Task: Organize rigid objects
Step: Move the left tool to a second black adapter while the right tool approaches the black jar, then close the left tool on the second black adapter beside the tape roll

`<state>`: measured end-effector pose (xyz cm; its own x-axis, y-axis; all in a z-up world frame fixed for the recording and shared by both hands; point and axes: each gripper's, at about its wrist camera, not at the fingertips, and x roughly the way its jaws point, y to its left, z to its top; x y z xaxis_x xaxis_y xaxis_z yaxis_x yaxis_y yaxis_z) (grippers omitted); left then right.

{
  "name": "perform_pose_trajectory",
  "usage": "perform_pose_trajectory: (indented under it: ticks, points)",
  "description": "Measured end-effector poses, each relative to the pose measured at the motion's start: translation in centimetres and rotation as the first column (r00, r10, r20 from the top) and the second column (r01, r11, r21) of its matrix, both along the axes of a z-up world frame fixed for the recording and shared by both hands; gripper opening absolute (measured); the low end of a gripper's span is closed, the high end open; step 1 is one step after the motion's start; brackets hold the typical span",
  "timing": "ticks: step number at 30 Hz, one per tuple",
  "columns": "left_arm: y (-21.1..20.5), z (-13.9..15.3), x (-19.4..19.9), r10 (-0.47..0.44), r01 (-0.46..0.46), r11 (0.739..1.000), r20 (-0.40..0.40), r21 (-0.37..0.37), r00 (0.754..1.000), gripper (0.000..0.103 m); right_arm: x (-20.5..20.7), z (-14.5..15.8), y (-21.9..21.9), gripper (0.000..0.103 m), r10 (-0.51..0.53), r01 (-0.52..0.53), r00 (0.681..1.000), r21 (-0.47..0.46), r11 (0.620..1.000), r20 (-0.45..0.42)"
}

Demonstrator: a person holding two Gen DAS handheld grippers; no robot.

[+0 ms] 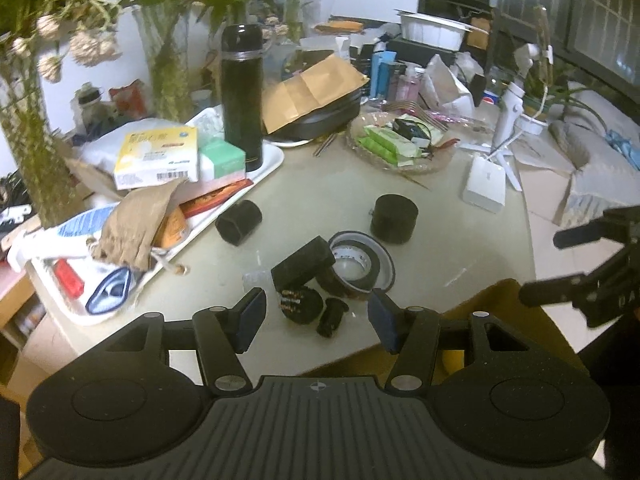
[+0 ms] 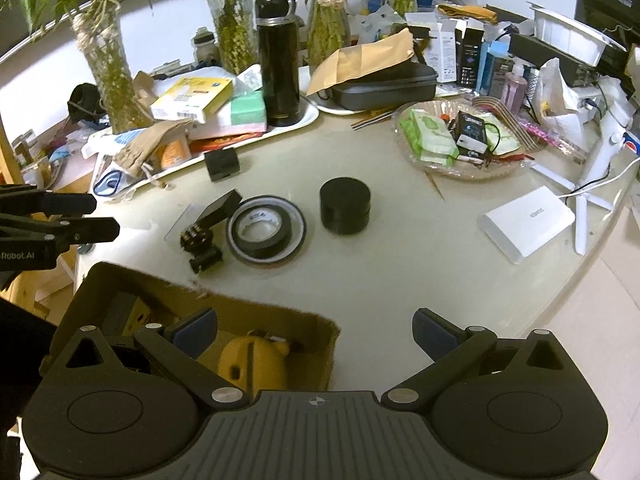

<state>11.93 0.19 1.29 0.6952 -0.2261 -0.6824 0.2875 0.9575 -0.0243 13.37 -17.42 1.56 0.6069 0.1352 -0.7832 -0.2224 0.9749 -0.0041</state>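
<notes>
Several black items lie on the pale round table (image 2: 380, 264): a tape roll (image 1: 354, 266) (image 2: 264, 228), a rectangular block (image 1: 302, 266) (image 2: 220, 208) leaning on it, a short cylinder (image 1: 394, 218) (image 2: 345, 210), a small cube (image 1: 239, 222) (image 2: 222, 164), a round connector (image 1: 300, 304) (image 2: 195, 236) and a small part (image 1: 331, 317) (image 2: 206, 260). My left gripper (image 1: 316, 316) is open and empty, just above the connector pieces. My right gripper (image 2: 316, 334) is open and empty, over the table's near edge beside an open cardboard box (image 2: 200, 316) holding a yellow object (image 2: 252, 364).
A white tray (image 1: 224, 200) piled with boxes, a black flask (image 1: 241, 96) and a brown bag stands at left. A glass dish of packets (image 1: 400, 144), a white box (image 1: 485, 190), a white stand (image 2: 600, 152) and vases with plants ring the back.
</notes>
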Motion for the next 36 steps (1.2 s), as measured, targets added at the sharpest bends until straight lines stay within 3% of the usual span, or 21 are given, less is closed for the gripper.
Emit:
perform_pose_trajectory:
  ticks: [23, 31, 36]
  points:
    - [0.9, -3.7, 7.6, -0.244, 0.245, 0.966, -0.022, 0.085, 0.97, 0.055, 4.3, -1.5, -2.6, 0.103, -0.048, 0.046, 0.998, 0.05, 0.998, 0.044]
    - [0.7, -5.6, 10.1, -0.341, 0.345, 0.932, -0.05, 0.112, 0.939, 0.056, 5.1, -2.2, -3.5, 0.103, -0.091, 0.088, 0.995, 0.088, 0.992, 0.031]
    - [0.8, -6.5, 11.9, -0.41, 0.414, 0.907, -0.062, 0.072, 0.91, 0.056, 5.3, -2.4, -4.0, 0.103, -0.102, 0.099, 0.995, 0.122, 0.988, 0.02]
